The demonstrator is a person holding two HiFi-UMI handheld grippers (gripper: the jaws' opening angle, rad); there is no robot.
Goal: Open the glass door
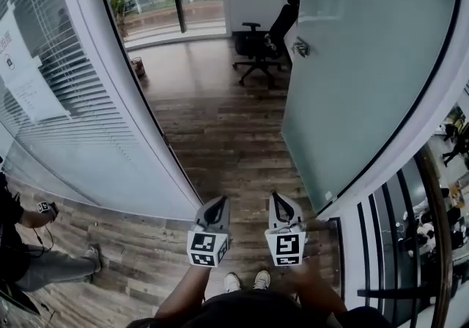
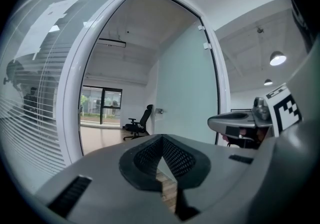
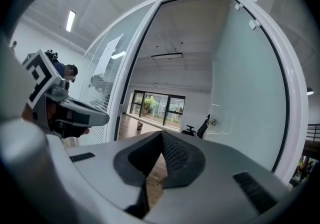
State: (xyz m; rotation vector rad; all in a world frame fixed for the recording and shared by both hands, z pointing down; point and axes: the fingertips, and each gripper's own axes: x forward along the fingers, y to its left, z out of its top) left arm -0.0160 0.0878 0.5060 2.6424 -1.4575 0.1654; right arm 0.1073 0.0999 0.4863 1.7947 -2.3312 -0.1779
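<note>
Step in hand: the tall frosted pale-green glass door point(image 1: 366, 63) is already standing swung inward, so the opening stroke is looking complete or nearly so.
Door location: it is hanging at the right edge of the white door frame point(image 1: 157, 143), well apart from both grippers.
Door heading: its free edge, carrying the small metal lever handle point(image 1: 300, 47), is pointing away into the room, toward the black office chair point(image 1: 264, 45).
Long axis: it is running vertically, with the panel standing upright on the hinge side.
Left gripper point(image 1: 216, 206): its jaws are sitting together, gripping nothing.
Right gripper point(image 1: 282, 202): its jaws are likewise sitting together and carrying nothing.
Gripper position: both are hovering side by side at the threshold, above the wood-plank floor point(image 1: 220, 129).
Next move: if a wider gap is wanted, the right gripper is likely needing to push on the glass near the handle edge; no grip is looking necessary.
</note>
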